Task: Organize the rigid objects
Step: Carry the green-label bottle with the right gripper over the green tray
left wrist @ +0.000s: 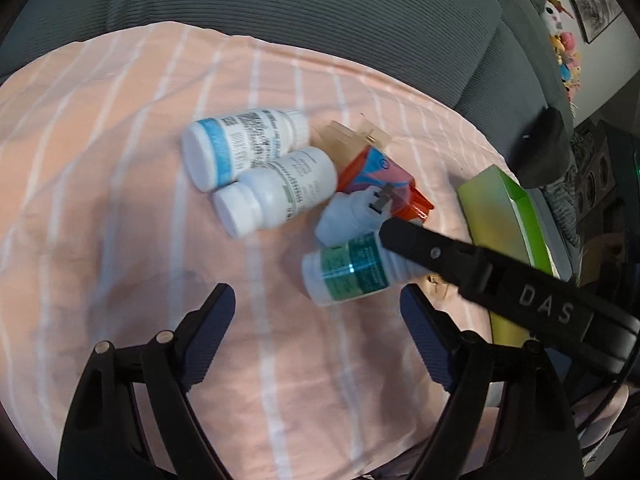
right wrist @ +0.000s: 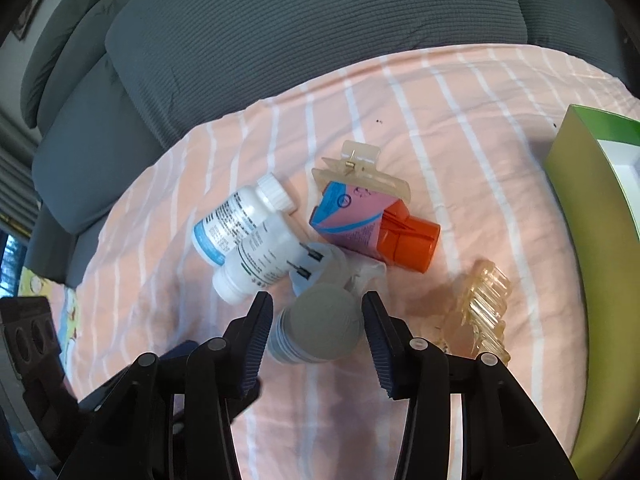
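Bottles and other hard things lie in a pile on our pink striped cloth [left wrist: 120,160]. We see two white bottles [left wrist: 256,168] side by side, an orange and pink box [right wrist: 376,228], a white plug [left wrist: 352,220], two clear hair clips [right wrist: 480,312] and a green box [right wrist: 584,216] at the right edge.

The one that matters now is the teal bottle [left wrist: 348,276]. Our right gripper [right wrist: 316,320] has it. The jaws are partly shut and sit on both sides of it, and the pads seem to press its sides. In the right view we look at its round grey end, so its long side points away from us, along the fingers. It sits at the near side of the pile, just beside the plug.

Our left gripper [left wrist: 320,320] is wide open and holds nothing. It hangs over bare cloth, near the teal bottle.

We think the right hand should lift the teal bottle toward the green box.
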`<state>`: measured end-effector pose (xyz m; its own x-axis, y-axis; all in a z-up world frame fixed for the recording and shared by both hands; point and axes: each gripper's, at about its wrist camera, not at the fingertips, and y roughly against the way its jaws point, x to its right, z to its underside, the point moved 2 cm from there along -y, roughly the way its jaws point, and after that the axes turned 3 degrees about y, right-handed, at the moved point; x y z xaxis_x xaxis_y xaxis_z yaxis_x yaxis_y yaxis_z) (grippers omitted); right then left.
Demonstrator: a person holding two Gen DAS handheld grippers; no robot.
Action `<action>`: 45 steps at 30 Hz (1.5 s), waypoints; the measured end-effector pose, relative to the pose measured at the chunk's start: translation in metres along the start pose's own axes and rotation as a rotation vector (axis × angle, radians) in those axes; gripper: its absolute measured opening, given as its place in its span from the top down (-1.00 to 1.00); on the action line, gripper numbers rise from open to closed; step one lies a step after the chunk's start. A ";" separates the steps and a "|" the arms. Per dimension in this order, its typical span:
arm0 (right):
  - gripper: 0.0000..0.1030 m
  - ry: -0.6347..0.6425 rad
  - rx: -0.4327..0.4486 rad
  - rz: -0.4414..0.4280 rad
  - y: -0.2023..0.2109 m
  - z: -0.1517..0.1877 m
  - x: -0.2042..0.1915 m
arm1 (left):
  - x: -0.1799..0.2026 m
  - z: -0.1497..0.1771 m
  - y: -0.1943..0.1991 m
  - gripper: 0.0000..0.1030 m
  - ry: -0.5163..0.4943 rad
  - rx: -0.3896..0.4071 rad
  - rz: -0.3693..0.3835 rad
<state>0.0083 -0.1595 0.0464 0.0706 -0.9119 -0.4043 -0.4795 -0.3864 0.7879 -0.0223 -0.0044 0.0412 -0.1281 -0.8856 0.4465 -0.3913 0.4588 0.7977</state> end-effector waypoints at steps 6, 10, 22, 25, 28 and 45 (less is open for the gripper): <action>0.07 -0.037 -0.006 0.025 0.005 0.008 0.013 | 0.008 0.000 -0.015 -0.60 -0.017 -0.031 0.024; 0.07 -0.063 -0.020 0.016 0.005 0.008 0.021 | 0.010 0.002 -0.026 -0.40 -0.023 -0.074 0.016; -0.01 -0.165 -0.150 -0.109 -0.013 0.018 0.032 | 0.020 0.007 -0.031 -0.06 -0.075 -0.097 0.030; -0.11 -0.166 -0.151 -0.098 -0.017 0.020 0.032 | 0.026 0.006 -0.031 -0.03 -0.106 -0.073 0.012; -0.17 -0.158 -0.134 -0.069 -0.017 0.020 0.032 | 0.034 0.006 -0.029 0.07 -0.138 -0.058 -0.007; -0.18 -0.172 0.250 -0.104 0.094 0.007 0.053 | 0.124 -0.011 0.024 0.07 -0.366 0.215 0.056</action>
<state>-0.0386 -0.2432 0.0955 -0.0084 -0.8243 -0.5661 -0.6793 -0.4108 0.6082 -0.0373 -0.1026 0.1204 -0.4541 -0.8449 0.2827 -0.5504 0.5155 0.6567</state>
